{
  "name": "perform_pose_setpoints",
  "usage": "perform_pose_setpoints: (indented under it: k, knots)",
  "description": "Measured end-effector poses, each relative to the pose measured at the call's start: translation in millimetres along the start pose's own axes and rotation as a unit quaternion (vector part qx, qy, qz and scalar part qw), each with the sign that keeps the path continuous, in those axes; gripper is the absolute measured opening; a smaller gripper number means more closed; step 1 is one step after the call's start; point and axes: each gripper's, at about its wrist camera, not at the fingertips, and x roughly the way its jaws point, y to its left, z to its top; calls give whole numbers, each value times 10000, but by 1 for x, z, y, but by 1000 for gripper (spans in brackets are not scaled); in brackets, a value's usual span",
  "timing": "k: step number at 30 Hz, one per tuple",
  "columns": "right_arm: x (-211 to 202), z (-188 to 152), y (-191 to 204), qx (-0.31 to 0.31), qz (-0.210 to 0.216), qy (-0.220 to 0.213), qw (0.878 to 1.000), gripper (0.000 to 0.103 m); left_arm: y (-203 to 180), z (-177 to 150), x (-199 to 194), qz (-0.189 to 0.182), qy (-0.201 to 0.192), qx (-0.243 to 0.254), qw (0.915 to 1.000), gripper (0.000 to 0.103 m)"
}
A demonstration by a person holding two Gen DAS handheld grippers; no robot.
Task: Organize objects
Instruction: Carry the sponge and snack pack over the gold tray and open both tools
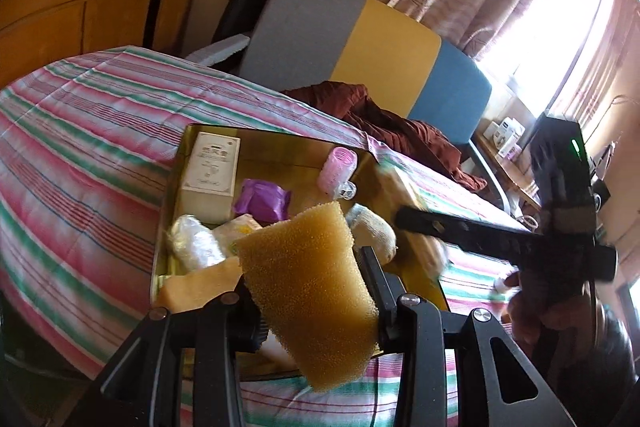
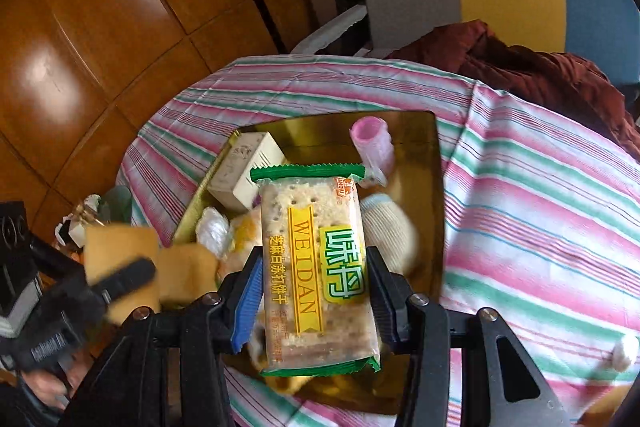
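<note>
The left gripper [image 1: 308,291] clamps a yellow sponge [image 1: 308,291] and the right gripper [image 2: 316,291] grips a cracker packet [image 2: 316,267], both above the gold tray [image 1: 276,143] on the striped bed [image 1: 80,131]. A white box [image 1: 210,175], pink roller [image 1: 340,167] and purple packet [image 1: 262,201] crowd the tray

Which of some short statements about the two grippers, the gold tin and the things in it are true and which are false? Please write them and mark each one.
1. The left gripper is shut on a yellow sponge. True.
2. The right gripper is open and holds nothing. False: it is shut on a cracker packet with green ends.
3. A pink hair roller lies inside the gold tin. True.
4. The white box stands on the striped bedspread, outside the tin. False: it is inside the tin, at a corner.
5. The tin is empty. False: it also holds a purple packet and other things.
</note>
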Motion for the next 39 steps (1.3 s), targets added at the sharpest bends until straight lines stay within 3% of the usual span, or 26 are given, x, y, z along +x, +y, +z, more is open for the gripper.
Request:
perform_pose_setpoints:
  k: [4,10,18,22,34,37,39]
  knots:
    - [23,26,5,29,96,123,9999,49,-6,5,13,-40,66,20,10000,39]
    - [44,51,1,238,-169,2,9996,53,-8,7,25,17,132,47,9999,39]
    - [36,13,-9,317,-315,129,9989,53,-6,0,38,92,316,23,9995,39]
    - [20,-2,-15,427,-418,-26,9982,59,-10,3,39,98,279,73,9995,39]
    - [-4,-20,-35,838,-712,-345,9933,59,-34,20,63,-63,189,338,9992,40]
    - [-9,-28,-44,1002,-890,-393,9902,59,-39,21,85,-175,482,295,9982,41]
    - [-16,-33,-50,1063,-1030,-448,9880,59,-40,19,95,-252,624,216,9975,49]
